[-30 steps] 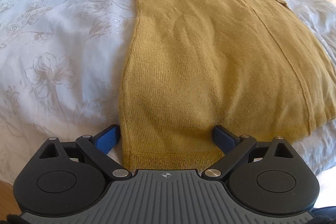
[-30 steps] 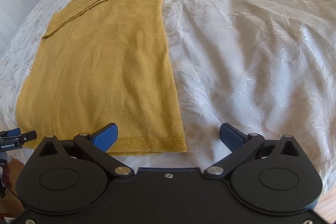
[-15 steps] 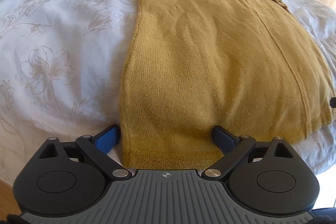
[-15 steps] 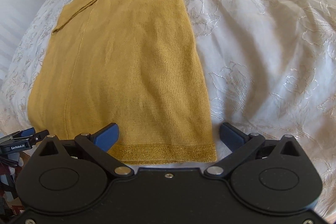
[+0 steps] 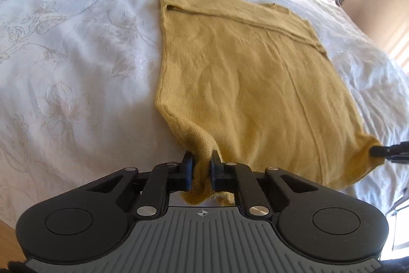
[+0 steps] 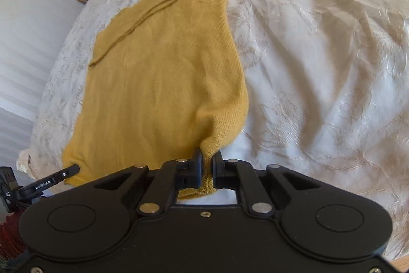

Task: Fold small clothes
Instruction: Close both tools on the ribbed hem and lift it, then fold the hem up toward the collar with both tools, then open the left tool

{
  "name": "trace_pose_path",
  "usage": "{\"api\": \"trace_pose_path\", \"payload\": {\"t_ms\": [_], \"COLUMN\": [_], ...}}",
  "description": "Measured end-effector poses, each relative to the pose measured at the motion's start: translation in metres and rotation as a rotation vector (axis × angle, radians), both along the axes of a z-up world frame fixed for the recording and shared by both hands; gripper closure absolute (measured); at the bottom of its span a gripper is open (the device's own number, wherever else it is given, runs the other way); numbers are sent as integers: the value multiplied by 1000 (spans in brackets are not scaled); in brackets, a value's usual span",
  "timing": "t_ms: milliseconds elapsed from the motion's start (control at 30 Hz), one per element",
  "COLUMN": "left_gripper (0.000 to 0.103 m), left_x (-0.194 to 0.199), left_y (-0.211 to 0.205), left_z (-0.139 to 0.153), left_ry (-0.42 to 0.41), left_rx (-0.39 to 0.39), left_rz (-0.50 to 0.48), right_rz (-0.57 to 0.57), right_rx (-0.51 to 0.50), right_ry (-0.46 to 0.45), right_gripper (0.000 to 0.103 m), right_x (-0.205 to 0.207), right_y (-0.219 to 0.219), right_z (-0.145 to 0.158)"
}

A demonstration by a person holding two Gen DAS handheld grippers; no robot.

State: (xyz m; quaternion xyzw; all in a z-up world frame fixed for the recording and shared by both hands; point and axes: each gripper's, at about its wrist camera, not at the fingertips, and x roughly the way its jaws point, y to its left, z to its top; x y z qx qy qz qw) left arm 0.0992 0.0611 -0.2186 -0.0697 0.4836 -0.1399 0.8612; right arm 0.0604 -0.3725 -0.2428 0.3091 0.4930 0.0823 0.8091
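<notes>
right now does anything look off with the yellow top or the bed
Nothing stands out. The yellow top lies flat on the bedspread; its near corners are only bunched where the left gripper and right gripper pinch the hem.

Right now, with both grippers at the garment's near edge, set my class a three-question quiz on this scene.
1. True or false: the left gripper is shut on the mustard knit top.
2. What does the top lie on?
A. a wooden table
B. a white embroidered bedspread
C. a carpet
3. Which part of the top does the right gripper pinch?

Key:
1. True.
2. B.
3. Its near hem corner, on the right side.
</notes>
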Motion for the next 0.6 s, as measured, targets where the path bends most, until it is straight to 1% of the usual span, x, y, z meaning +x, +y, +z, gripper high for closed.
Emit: {"api": "trace_pose_path", "payload": {"t_ms": [167,300,367,467,600], "left_gripper": [93,93,93,93,93], "left_x": [28,58,73,93,118], "left_y": [0,-4,-5,-6,-8], "left_z": [30,40,41,46,55], "left_ry": [-68,-104,-115,-129,-169], "left_rx": [-67,-66,-59,-75,-66], "left_rz": [71,95,110,152,191], "right_rz": [-35,-58,-64,-81,-80], "right_rx": [46,72,79,106,111], "right_ry": [-88,-130,-139,-147,-170], "right_gripper": [89,89,89,89,89], "right_x": [23,53,69,94,123], "right_y": [-12,-17,-20,-24,-30], "right_z": [24,29,29,26,28]}}
